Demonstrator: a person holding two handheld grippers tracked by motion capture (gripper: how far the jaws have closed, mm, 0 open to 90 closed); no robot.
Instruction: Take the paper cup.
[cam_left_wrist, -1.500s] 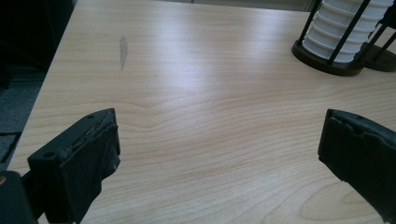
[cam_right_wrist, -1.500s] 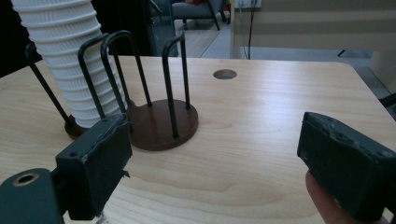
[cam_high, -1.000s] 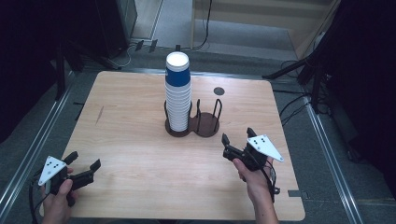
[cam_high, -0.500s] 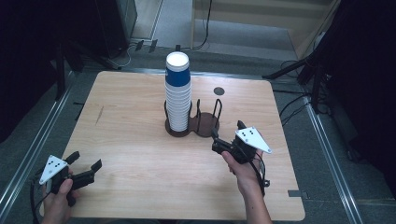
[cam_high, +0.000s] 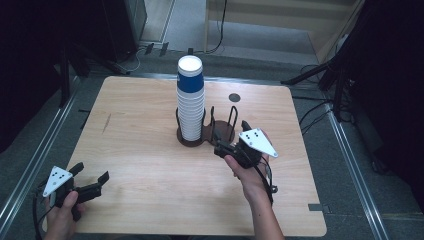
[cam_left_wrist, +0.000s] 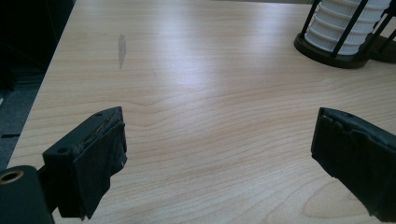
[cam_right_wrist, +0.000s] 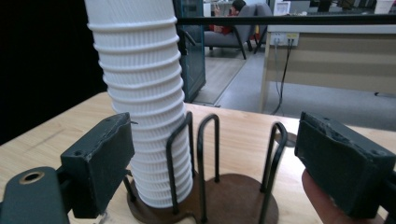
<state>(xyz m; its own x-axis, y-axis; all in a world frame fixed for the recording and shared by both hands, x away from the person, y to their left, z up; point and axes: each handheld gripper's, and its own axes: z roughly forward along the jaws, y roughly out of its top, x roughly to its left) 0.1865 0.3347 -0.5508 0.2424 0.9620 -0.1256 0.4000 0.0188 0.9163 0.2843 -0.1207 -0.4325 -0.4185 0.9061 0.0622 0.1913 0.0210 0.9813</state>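
Observation:
A tall stack of white ribbed cups, topped by a blue one, stands in the left slot of a dark brown wire holder. The holder's right slot is empty. My right gripper is open and hovers right at that empty slot. Its jaws have just been closing a little, with the wire loops just ahead and nothing pressed by the pads. My left gripper sits low at the near left corner, open over bare wood. Its jaws have just been opening.
The wooden table has a dark round hole behind the holder and a grey smear at the left. Metal floor rails run along both sides, and cables and stand legs lie beyond the far right corner.
My right gripper has moved left and away from me, up to the holder's empty slot. The left hand has stayed put, its jaws slightly wider.

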